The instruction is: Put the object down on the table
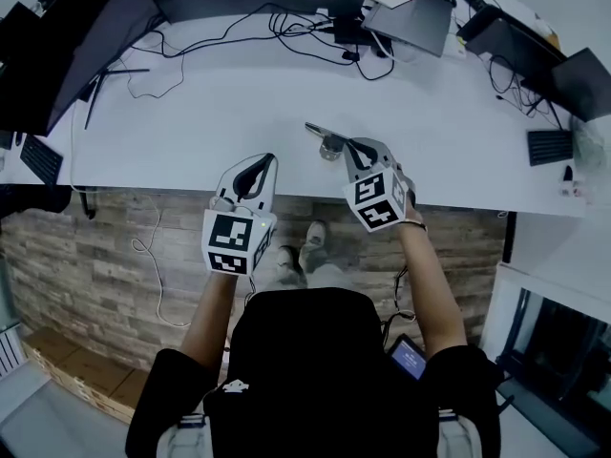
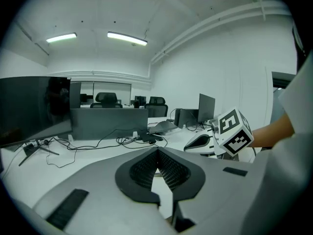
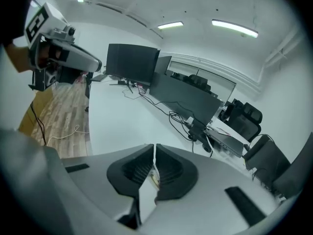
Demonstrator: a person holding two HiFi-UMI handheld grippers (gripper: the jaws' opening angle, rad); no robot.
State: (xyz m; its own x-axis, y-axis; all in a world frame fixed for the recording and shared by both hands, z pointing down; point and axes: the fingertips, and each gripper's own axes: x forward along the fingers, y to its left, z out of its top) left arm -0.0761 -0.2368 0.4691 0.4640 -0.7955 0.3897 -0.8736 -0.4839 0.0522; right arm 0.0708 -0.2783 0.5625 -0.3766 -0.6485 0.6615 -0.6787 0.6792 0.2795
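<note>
Left gripper [image 1: 266, 159], right gripper [image 1: 356, 147] over table [image 1: 191, 113] edge, fingers [image 2: 171, 173] pressed together; metal object [image 1: 327, 141] ahead, bare top beyond

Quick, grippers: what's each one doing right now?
Left gripper: closed, empty.
Right gripper: closed, nothing clearly held; the metal piece shows just beyond its tips.

The object [image 1: 327, 142] lay on the table [image 1: 239, 93] near its front edge, just ahead of the right gripper [image 1: 352, 146], with the left gripper [image 1: 267, 161] further left. A laptop [image 1: 415, 22] sat at the far edge.
</note>
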